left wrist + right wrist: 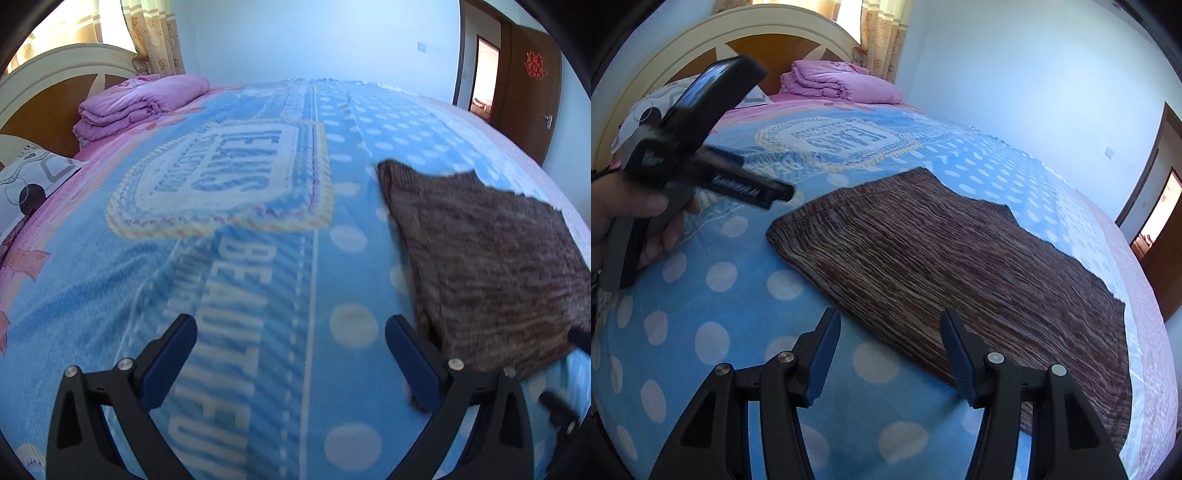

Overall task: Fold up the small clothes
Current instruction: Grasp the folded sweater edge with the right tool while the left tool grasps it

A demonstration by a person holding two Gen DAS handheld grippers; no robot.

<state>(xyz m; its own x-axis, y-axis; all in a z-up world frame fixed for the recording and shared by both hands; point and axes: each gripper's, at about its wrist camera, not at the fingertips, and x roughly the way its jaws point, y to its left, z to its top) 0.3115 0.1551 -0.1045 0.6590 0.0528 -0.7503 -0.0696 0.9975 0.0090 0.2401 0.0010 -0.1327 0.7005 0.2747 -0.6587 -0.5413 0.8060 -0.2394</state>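
Lying flat on the blue dotted blanket (731, 314): a brown knitted garment (960, 266), folded into a rough rectangle, well short of the pink folded quilt (842, 83) by the headboard (713, 40). Hovering just beside the garment's near edge, the right gripper (888, 354), jaws spread, gripping nothing. Hanging left of the garment, the left gripper (291, 358), likewise gaping, empty.
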